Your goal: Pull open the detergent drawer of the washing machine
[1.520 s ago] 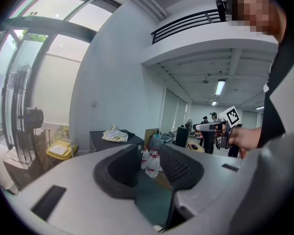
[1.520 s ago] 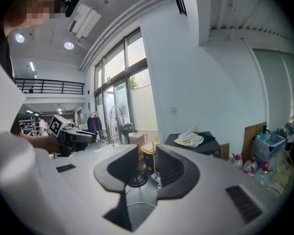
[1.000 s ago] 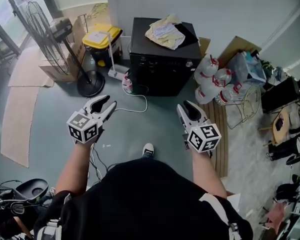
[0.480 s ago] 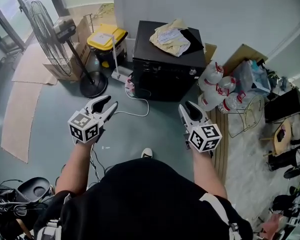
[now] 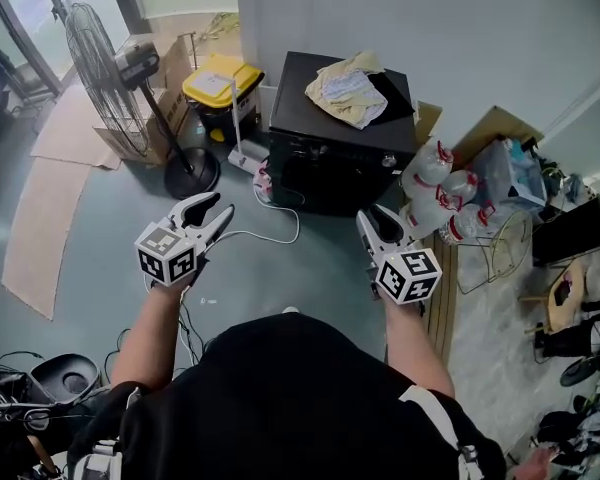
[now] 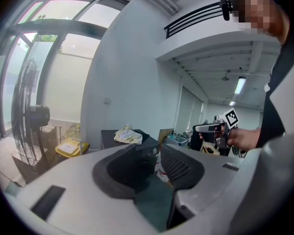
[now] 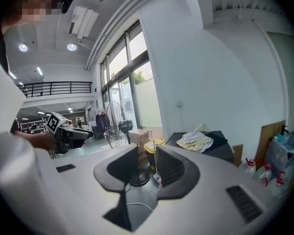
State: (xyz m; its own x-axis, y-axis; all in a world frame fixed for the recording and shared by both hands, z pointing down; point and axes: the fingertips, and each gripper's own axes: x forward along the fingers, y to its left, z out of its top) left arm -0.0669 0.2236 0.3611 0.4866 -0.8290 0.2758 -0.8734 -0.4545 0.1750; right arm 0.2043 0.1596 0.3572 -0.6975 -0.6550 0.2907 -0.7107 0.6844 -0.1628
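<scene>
Approach step. The black washing machine [image 5: 340, 158] is seen far centre by the wall, cloth [image 5: 352, 88] on top, well apart from both grippers. Left gripper [image 5: 218, 208] and right gripper [image 5: 372, 218] are held open and empty. The detergent drawer can't be resolved yet. Next, it must be located on the upper front panel and reached.

Head view looks steeply down on the washing machine [image 5: 340, 118], so its front is foreshortened and the detergent drawer can't be made out. A cloth [image 5: 348, 86] hides part of its top. In the left gripper view, the left gripper [image 6: 156, 160] blocks its lower front. Clutter right of it, past the bottles [image 5: 445, 193], is edge-cropped and unidentifiable.
</scene>
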